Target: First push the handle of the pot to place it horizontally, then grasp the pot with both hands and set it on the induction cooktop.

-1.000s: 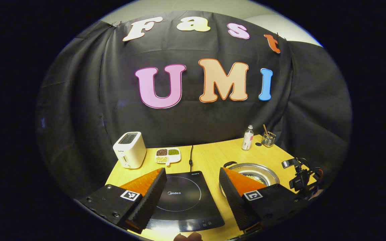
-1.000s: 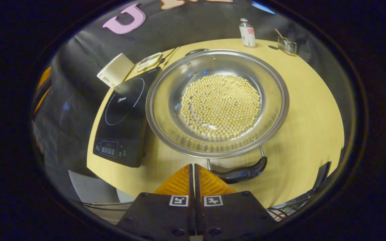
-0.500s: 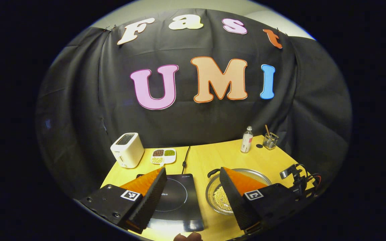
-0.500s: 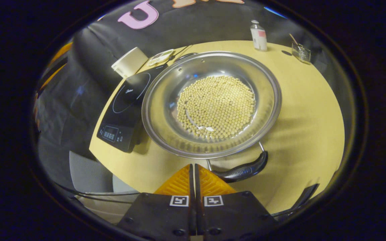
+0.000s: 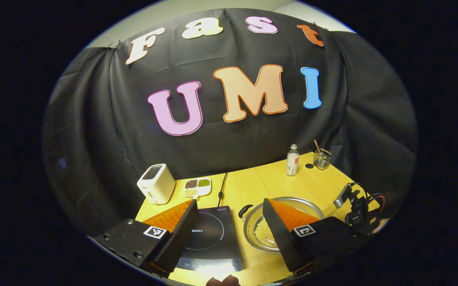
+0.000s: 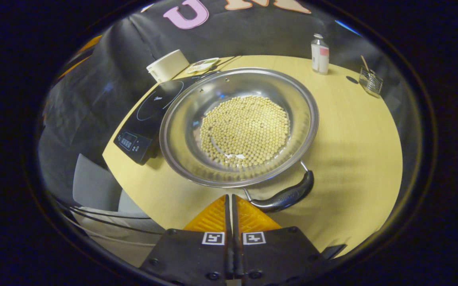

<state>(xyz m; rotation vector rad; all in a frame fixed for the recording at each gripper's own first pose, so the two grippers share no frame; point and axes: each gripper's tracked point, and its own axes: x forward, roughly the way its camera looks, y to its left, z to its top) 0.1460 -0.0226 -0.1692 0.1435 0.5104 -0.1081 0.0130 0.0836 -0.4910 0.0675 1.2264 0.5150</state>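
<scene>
A wide steel pot (image 6: 183, 119) holding yellow beans (image 6: 245, 131) rests on the wooden table just right of the black induction cooktop (image 6: 149, 115). Its near black handle (image 6: 284, 195) lies across the pot's front edge. My right gripper (image 6: 230, 198) is shut with nothing in it, its tips close beside that handle's left end. In the left gripper view the pot (image 5: 253, 227) shows its far handle (image 5: 245, 209) pointing toward the cooktop (image 5: 209, 234). My left gripper (image 5: 229, 203) hangs open above the table's front, over the gap between cooktop and pot.
A white toaster (image 5: 155, 183) and a divided dish of beans (image 5: 197, 187) stand behind the cooktop, whose cord (image 5: 222, 186) runs back. A small bottle (image 6: 319, 58) and a glass cup (image 6: 371, 81) are at the far right. The table's front edge is near.
The pot has turned, its far handle swinging toward the cooktop. The right gripper stayed shut by the near handle. The left gripper drew back a little and stayed open.
</scene>
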